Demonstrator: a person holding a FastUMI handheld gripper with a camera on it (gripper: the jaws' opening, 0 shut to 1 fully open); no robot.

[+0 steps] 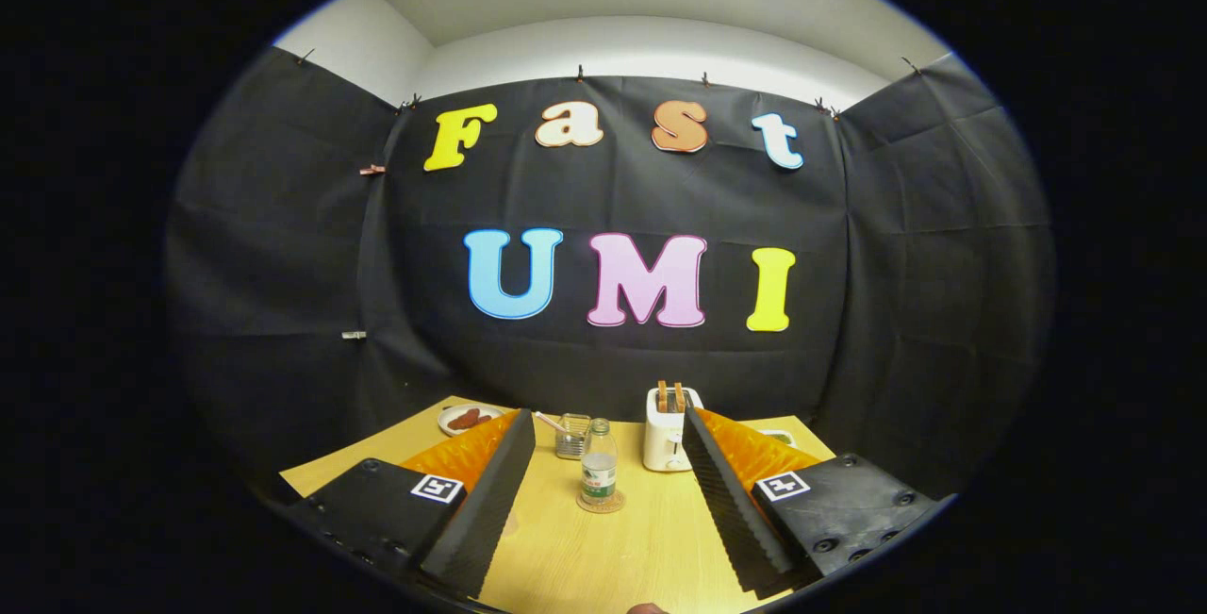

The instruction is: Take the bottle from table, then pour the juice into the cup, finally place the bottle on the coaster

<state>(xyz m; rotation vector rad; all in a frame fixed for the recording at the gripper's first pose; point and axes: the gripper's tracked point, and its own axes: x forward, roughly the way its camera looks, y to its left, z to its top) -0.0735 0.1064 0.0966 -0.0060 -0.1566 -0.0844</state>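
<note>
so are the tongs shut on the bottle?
No, the tongs stand open, and the bottle sits on the coaster beyond their fingertips.

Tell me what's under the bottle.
The bottle stands on a round coaster, whose rim shows around its base; the middle is covered. The open gripper has its fingers wide apart on either side, touching nothing.

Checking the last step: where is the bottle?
The bottle stands upright on the coaster, beyond the open gripper, just before the glass cup, left of the toaster.
</note>
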